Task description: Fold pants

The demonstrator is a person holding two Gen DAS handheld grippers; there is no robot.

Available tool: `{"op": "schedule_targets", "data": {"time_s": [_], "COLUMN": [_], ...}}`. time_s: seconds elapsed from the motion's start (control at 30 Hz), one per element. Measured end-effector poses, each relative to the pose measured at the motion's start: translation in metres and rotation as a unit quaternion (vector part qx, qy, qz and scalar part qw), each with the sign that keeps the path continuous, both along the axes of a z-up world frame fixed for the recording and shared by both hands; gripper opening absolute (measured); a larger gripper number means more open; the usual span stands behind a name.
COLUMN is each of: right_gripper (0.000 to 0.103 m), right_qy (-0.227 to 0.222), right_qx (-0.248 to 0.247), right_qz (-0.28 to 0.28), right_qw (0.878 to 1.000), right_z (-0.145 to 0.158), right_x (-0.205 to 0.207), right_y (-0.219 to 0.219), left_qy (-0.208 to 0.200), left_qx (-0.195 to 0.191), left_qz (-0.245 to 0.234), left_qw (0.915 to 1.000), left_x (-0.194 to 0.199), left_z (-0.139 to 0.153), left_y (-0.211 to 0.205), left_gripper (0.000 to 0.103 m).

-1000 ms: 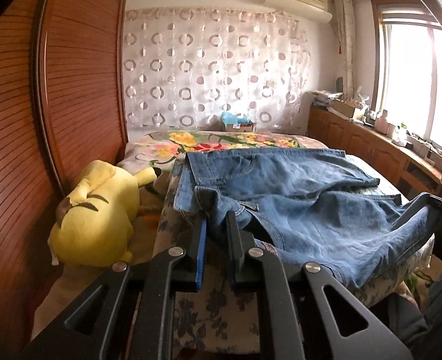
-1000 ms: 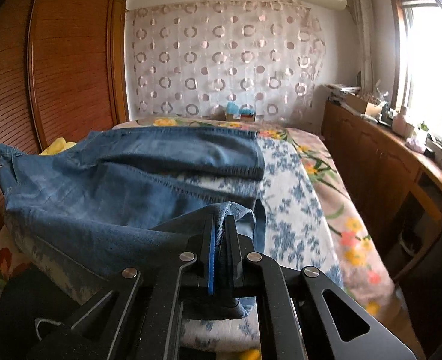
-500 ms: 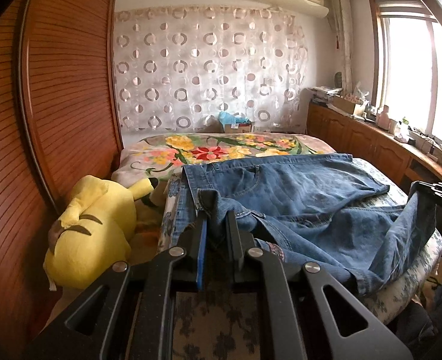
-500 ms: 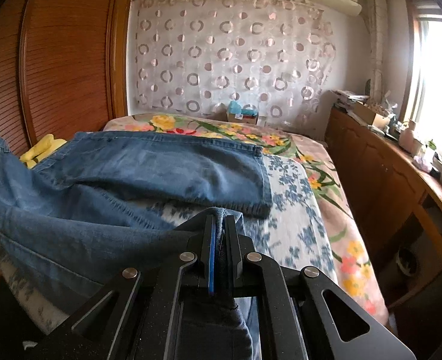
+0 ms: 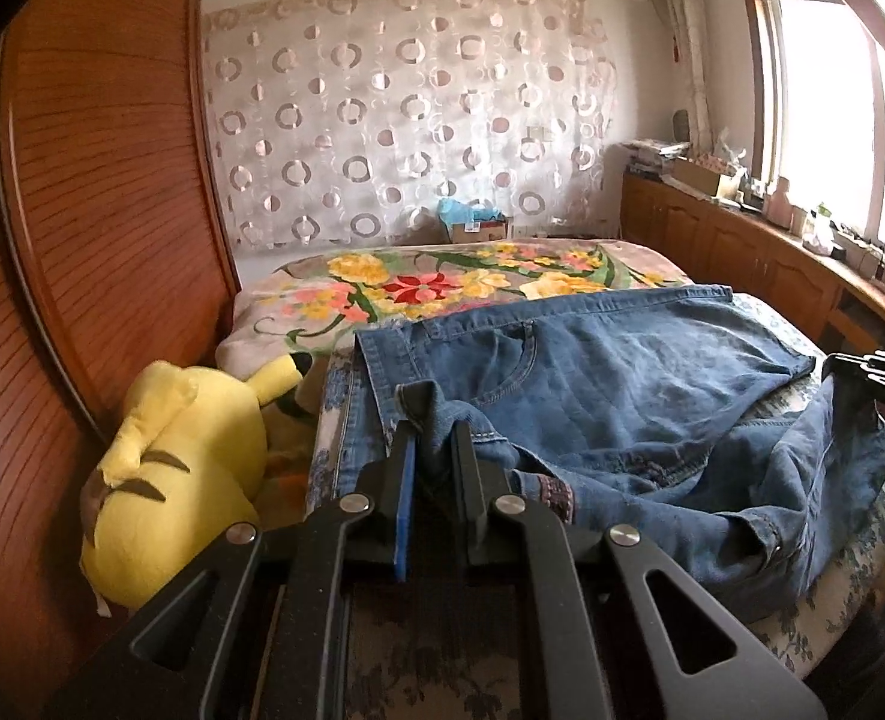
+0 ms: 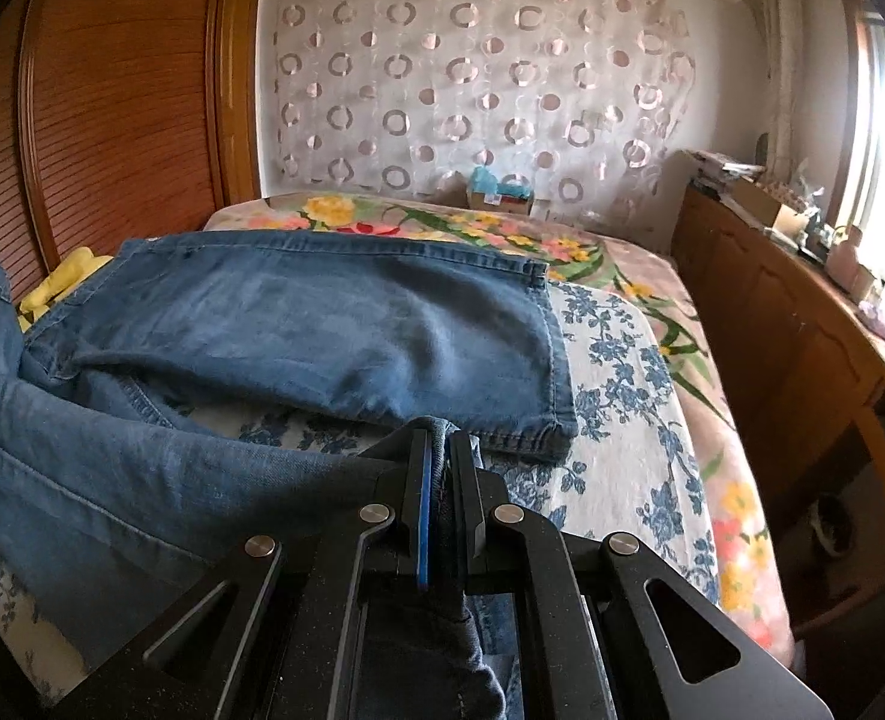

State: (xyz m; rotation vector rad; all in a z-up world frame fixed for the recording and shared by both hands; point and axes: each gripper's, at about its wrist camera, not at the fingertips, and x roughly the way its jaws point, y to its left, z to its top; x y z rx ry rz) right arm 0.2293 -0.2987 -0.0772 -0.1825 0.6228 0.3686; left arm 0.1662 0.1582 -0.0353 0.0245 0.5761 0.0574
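Observation:
Blue jeans [image 5: 610,384] lie across the flowered bed, one leg flat and the other leg lifted toward the near edge. My left gripper [image 5: 433,429] is shut on a bunched fold of the waistband near the bed's left side. In the right wrist view the flat leg [image 6: 334,324] spreads ahead, its hem at the right. My right gripper [image 6: 437,438] is shut on the hem of the lifted leg, which hangs below the jaws. The right gripper's black frame [image 5: 874,369] shows at the right edge of the left wrist view.
A yellow plush toy [image 5: 184,468] lies between the bed and the wooden wardrobe [image 5: 82,210] on the left. Low wooden cabinets [image 6: 790,324] with clutter run along the right under the window. A small box [image 5: 478,228] sits at the head of the bed [image 6: 622,360].
Both grippers have carried the near leg and waistband farther onto the bed, toward the flat leg. More of the flowered bedspread shows beyond the jeans. Both grips have stayed shut.

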Motion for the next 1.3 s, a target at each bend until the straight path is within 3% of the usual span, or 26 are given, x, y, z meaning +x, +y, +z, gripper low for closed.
{"op": "schedule_targets", "data": {"time_s": [0.57, 0.97, 1.3], "right_gripper": [0.005, 0.005, 0.005], "right_qy": [-0.073, -0.12, -0.112], "right_qx": [0.0, -0.027, -0.053], "right_qz": [-0.016, -0.017, -0.019], "right_qw": [0.997, 0.992, 0.992], "right_z": [0.041, 0.034, 0.001], "right_x": [0.03, 0.064, 0.12], "right_y": [-0.009, 0.017, 0.047], "left_qy": [-0.031, -0.041, -0.009], "left_qx": [0.023, 0.028, 0.031], "left_qz": [0.003, 0.011, 0.015], "left_qw": [0.9993, 0.9987, 0.9994], "left_x": [0.049, 0.109, 0.171], "left_z": [0.037, 0.048, 0.022], "left_y": [0.002, 0.013, 0.024], "left_gripper": [0.011, 0.011, 0.011]}}
